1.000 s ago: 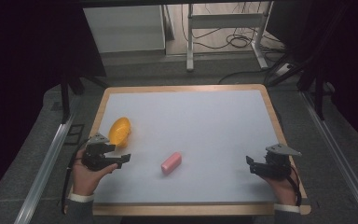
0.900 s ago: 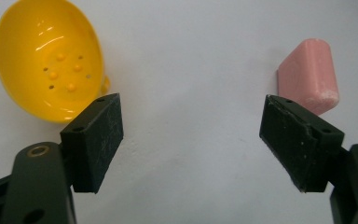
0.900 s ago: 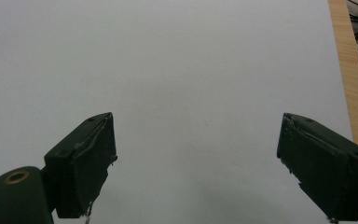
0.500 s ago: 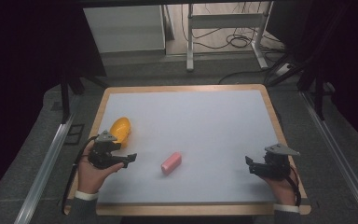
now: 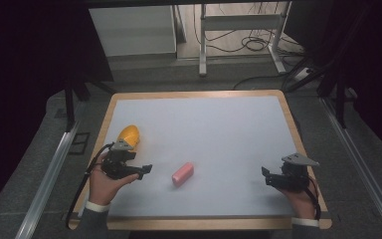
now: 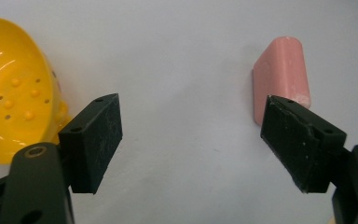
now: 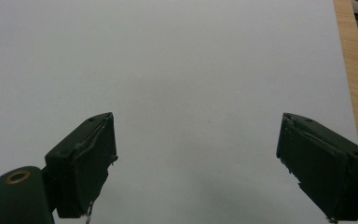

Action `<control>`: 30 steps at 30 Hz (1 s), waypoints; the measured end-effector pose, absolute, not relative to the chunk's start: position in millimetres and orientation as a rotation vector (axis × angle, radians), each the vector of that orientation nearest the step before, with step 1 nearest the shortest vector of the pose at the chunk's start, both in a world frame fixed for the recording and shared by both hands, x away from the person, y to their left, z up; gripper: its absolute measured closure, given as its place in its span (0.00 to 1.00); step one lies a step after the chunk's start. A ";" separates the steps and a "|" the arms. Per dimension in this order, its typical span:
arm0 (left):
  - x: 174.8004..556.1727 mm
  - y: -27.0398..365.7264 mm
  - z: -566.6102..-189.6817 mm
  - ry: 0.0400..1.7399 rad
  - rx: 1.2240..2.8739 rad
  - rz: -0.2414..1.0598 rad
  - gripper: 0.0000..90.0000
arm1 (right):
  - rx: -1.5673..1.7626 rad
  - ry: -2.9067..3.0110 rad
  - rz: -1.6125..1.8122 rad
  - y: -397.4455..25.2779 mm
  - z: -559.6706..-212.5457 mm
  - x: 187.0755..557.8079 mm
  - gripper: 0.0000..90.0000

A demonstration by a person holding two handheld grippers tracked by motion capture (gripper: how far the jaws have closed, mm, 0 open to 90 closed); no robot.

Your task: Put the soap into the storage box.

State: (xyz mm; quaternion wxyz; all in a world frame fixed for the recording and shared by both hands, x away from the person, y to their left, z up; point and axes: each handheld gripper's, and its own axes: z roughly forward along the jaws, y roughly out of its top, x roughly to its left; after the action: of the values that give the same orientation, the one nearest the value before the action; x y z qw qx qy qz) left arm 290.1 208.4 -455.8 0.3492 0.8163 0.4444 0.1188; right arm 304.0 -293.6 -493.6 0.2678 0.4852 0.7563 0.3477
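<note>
The left claw (image 6: 191, 140) gapes wide over the bench (image 5: 219, 129), empty, with the pink block (image 6: 280, 74) just beyond its right jaw and the yellow perforated bowl (image 6: 14, 88) beside its left. The right claw (image 7: 196, 163) is equally spread, holding nothing above bare bench.

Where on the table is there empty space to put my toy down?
The far half of the table is bare, and so is the stretch between the pink block and the right gripper. The near-left is busier: yellow bowl, left gripper.
</note>
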 end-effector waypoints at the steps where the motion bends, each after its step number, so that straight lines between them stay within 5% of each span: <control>1: 290.4 207.0 -456.0 1.146 2.121 0.307 0.23 | 1.311 2.039 0.937 -293.5 -493.8 304.1 0.13; 30: 291.1 166.9 -451.2 1.044 2.209 0.286 0.23 | 1.314 2.049 0.922 -293.0 -495.2 304.8 0.13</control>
State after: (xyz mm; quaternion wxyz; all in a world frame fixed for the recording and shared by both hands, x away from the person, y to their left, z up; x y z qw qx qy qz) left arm 291.1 166.9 -451.2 0.3341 0.8463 0.4002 0.1095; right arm 304.8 -293.0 -495.2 0.2660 0.4867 0.7587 0.3416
